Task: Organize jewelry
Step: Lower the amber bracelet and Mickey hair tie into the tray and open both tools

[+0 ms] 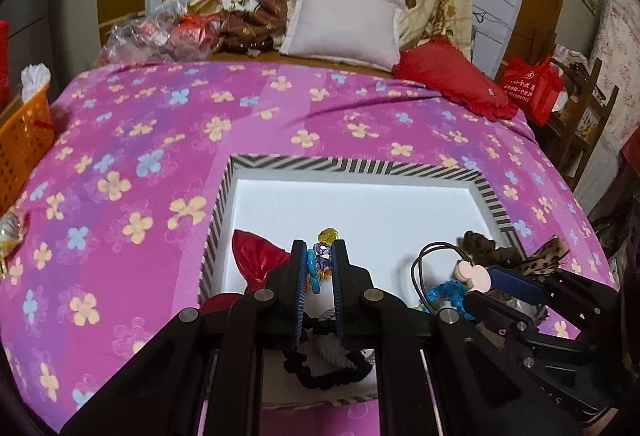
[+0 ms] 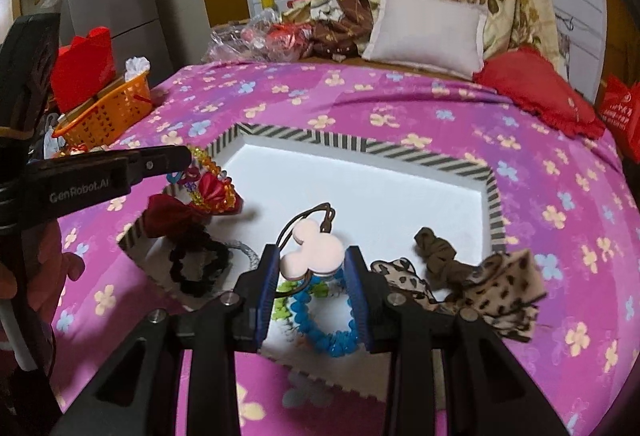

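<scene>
Writing: "GenRobot.AI" in grey on the left gripper's point(image 2: 188, 155) black side, right-wrist view. Red bag point(image 1: 532, 87) by the bed's far right corner has white print, too small to read.

Left gripper point(image 1: 320, 264): jaws nearly together, pinching a string of beads point(image 1: 322, 250) w/ blue, purple and yellow pieces; it sits over the near-left part of the tray point(image 1: 360, 165).

Right gripper point(image 2: 314, 268): jaws narrow, clamped on a pale pink mouse-head charm point(image 2: 314, 246) w/ a dark elastic loop trailing off it, over the tray's near-right part.

Tray is shallow, white inside, black-and-white striped rim, flat on the pink flowered bedspread point(image 1: 140, 139). Inside: red bow point(image 2: 168, 213) and black scrunchie point(image 2: 196, 264) near left, blue bead bracelet point(image 2: 320, 324) under the right jaws, green bit beside it (prob. another bracelet, mostly hidden). Leopard-print bow point(image 2: 496, 288) lies across the right rim; brown scrunchie point(image 2: 436, 250) just inside it.

Around: orange basket point(image 2: 104, 111) off the bed's left edge, white pillow point(image 1: 344, 23) and red cushion point(image 1: 452, 79) at the far end, plastic-wrapped items far left.

Room: tray's far half is bare white. Bedspread is bare left of and beyond the tray. Near half is crowded.
</scene>
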